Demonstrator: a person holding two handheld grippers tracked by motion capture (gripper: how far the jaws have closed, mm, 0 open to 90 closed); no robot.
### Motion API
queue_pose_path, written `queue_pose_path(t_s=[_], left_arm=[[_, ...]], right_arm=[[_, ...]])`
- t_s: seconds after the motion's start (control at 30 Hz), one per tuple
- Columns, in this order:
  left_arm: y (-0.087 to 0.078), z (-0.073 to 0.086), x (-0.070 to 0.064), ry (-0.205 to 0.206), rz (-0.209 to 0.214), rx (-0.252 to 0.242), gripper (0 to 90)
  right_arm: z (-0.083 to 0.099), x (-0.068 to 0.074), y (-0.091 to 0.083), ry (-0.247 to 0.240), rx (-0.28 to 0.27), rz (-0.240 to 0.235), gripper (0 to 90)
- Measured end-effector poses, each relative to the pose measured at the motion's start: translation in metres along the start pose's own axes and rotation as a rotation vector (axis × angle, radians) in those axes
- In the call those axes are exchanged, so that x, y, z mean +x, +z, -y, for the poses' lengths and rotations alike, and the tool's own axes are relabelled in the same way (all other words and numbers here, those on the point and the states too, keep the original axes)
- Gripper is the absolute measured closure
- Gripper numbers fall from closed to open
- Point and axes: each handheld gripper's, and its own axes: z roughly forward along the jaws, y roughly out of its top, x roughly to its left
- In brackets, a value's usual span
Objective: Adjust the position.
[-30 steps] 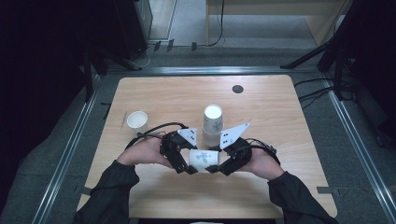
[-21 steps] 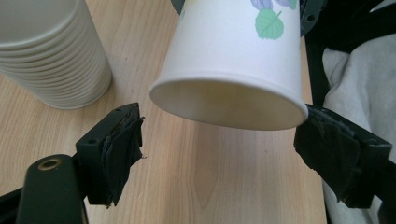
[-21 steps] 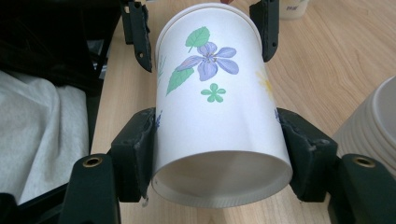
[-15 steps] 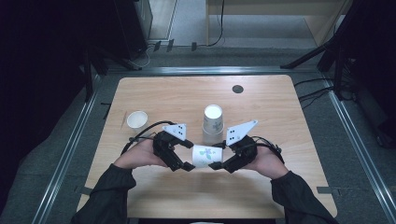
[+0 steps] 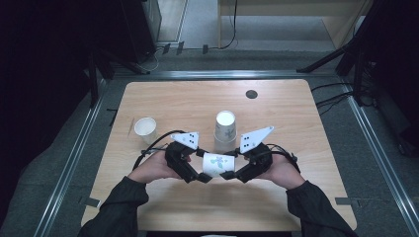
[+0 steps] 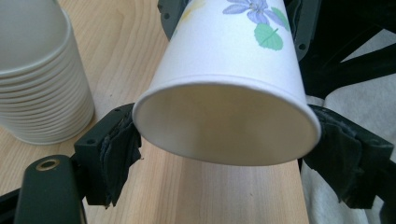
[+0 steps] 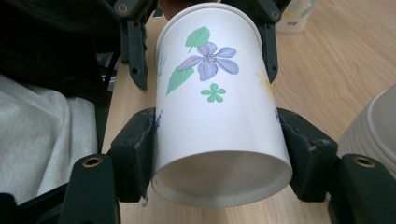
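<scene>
A white paper cup [image 5: 217,165] printed with a purple flower lies on its side just above the table, held between both grippers. My left gripper [image 5: 202,169] is shut on the rim end, and the open mouth [image 6: 224,135] faces it between the two pads. My right gripper [image 5: 232,170] is shut on the base end [image 7: 219,182], one pad on each side. In the right gripper view the flower print [image 7: 210,60] faces up. The other gripper's jaws show beyond the cup in each gripper view.
An upside-down stack of paper cups [image 5: 226,129] stands just behind the grippers, close to the held cup [image 6: 37,84]. A single upright cup [image 5: 145,127] sits at the left of the wooden table [image 5: 296,128]. A dark round grommet [image 5: 251,94] is at the back right.
The grippers have drawn slightly apart, so more of the cup shows between them. The stack and the single cup have not moved.
</scene>
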Motion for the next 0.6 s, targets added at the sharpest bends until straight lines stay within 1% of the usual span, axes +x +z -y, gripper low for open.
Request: queue_pose_path(t_s=[0.1, 0.17, 0.3, 0.4, 0.53, 0.6], left_arm=[[0.0017, -0.0002, -0.001, 0.009, 0.005, -0.01, 16.2], [0.0016, -0.0003, -0.0009, 0.014, -0.001, -0.018, 20.4], [0.0003, 0.0002, -0.0005, 0.021, -0.011, -0.024, 22.9], [0.001, 0.0004, -0.0004, 0.027, -0.022, -0.014, 23.9], [0.0004, -0.0002, -0.0004, 0.028, -0.015, 0.014, 25.1], [-0.0023, -0.0012, -0.0019, 0.032, -0.032, 0.035, 25.3]], right_arm=[[-0.0004, 0.0001, 0.0007, -0.001, -0.005, -0.011, 35.0], [-0.0007, 0.0006, 0.0012, 0.002, -0.004, -0.017, 35.0], [-0.0012, 0.0002, 0.0027, -0.002, -0.006, -0.015, 35.0], [-0.0011, -0.0003, 0.0038, 0.007, 0.003, -0.011, 35.0], [-0.0003, -0.0007, 0.0058, 0.011, 0.021, -0.013, 34.4], [-0.0002, 0.0003, 0.0068, 0.004, 0.029, -0.012, 34.0]])
